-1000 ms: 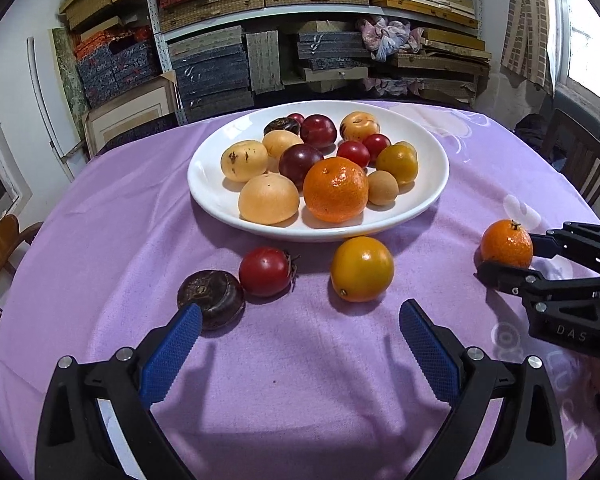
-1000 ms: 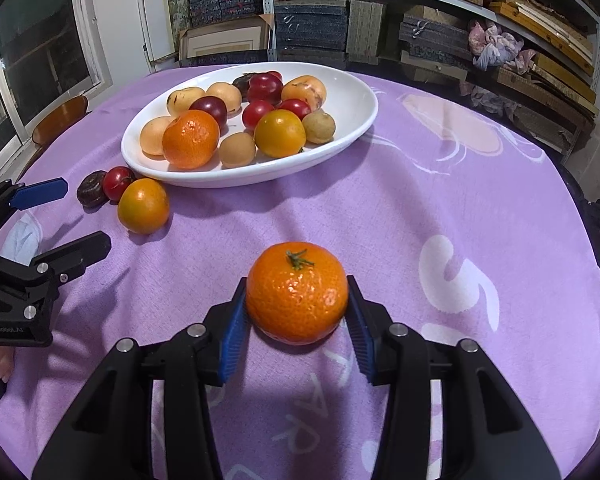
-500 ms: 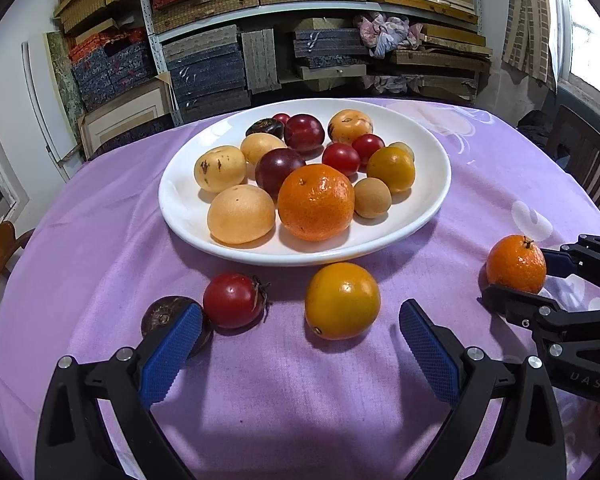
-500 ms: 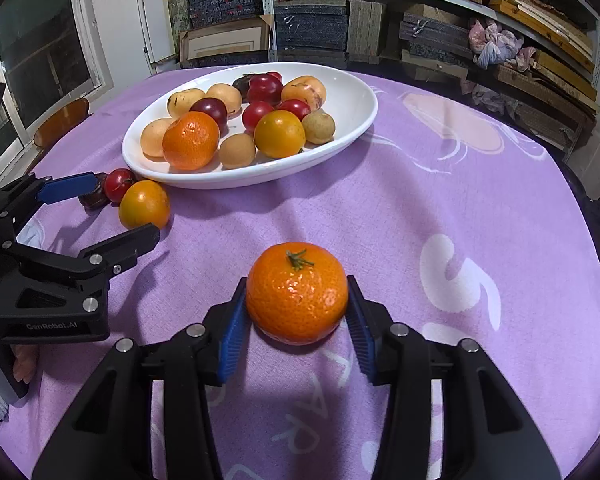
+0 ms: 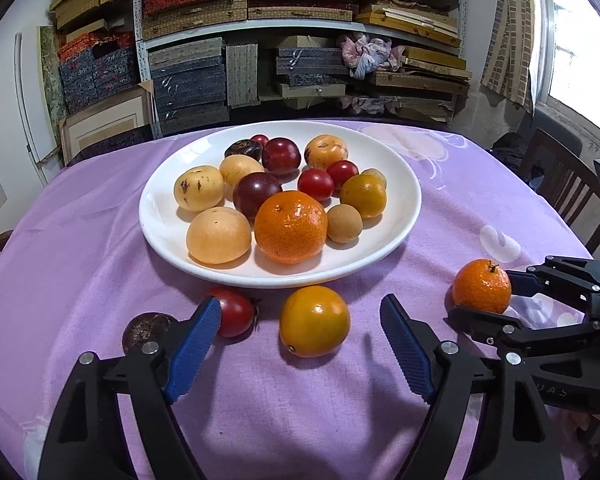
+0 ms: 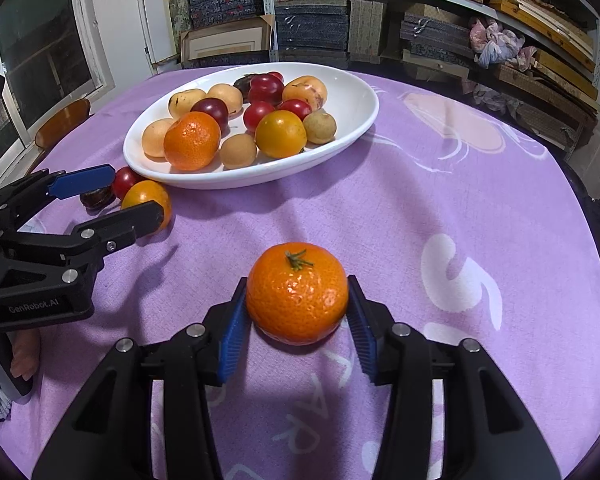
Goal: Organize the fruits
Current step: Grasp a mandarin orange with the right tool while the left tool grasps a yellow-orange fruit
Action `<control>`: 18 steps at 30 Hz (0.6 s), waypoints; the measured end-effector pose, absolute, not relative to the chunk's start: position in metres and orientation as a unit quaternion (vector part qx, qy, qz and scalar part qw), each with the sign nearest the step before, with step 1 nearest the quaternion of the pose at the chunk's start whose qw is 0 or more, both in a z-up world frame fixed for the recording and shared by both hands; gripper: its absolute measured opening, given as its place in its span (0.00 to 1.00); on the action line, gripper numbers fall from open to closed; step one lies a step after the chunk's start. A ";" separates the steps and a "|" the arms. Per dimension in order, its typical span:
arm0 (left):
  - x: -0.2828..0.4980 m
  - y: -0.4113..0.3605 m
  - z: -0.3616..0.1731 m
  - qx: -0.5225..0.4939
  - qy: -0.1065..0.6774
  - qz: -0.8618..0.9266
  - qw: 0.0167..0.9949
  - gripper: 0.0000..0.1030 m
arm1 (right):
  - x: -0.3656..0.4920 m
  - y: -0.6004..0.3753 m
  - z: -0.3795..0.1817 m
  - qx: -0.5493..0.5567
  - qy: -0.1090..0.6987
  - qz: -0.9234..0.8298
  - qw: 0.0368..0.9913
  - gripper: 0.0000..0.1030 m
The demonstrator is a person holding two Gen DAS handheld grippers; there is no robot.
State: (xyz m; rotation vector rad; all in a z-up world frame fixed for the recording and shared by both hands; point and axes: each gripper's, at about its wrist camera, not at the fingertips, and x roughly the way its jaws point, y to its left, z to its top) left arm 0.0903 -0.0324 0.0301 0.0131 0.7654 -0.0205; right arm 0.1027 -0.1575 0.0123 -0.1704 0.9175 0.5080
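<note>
Right claw [image 6: 297, 312] has its blue pads pressed against both sides of a tangerine [image 6: 297, 292], which sits on the purple tablecloth [image 6: 380, 220] with its short green stem pointing up. That tangerine is bright orange, round and a little flattened, its skin dimpled and glossy with small spots of glare. It lies well apart from the white plate [image 6: 352, 100], toward the near edge of the table. From the left wrist view the same tangerine [image 5: 481, 286] shows between the black fingers of the right claw [image 5: 480, 292]. Left claw [image 5: 300, 336] is closing its jaws around a yellow-orange fruit [image 5: 314, 321] that rests on the cloth just in front of the plate [image 5: 400, 216] — the fruit lies between the blue pads, and neither pad touches it. This fruit is smooth and shiny, deeper orange on top and yellower below, with a small dark dimple on its lower side. Just to its left lies a red tomato [image 5: 236, 312], partly behind the left pad, and farther left a dark brown round fruit [image 5: 146, 330]. On the plate sit a big orange tangerine [image 5: 290, 226], pale yellow fruits, dark red plums, small red tomatoes and two small tan balls. Behind the table stand shelves [image 5: 300, 24] stacked with flat boxes, and a wooden chair [image 5: 560, 184] stands at the right.
</note>
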 end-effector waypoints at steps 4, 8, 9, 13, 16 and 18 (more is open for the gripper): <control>0.092 -0.038 0.029 -0.011 0.384 -0.057 0.921 0.77 | 0.103 -0.157 0.012 -0.081 0.437 0.242 0.862 0.46; 0.098 -0.040 0.021 -0.028 0.398 -0.084 0.913 0.75 | 0.103 -0.157 0.012 -0.081 0.438 0.243 0.862 0.46; 0.099 -0.040 0.021 -0.024 0.398 -0.080 0.914 0.75 | 0.103 -0.158 0.012 -0.080 0.438 0.243 0.862 0.46; 0.101 -0.045 0.016 -0.002 0.408 -0.066 0.911 0.38 | 0.103 -0.157 0.012 -0.080 0.438 0.243 0.862 0.46; 0.107 -0.041 0.011 -0.014 0.424 -0.067 0.903 0.38 | 0.103 -0.157 0.012 -0.080 0.438 0.244 0.862 0.46; 0.109 -0.040 0.010 -0.017 0.427 -0.067 0.902 0.38 | 0.103 -0.157 0.012 -0.080 0.438 0.244 0.862 0.47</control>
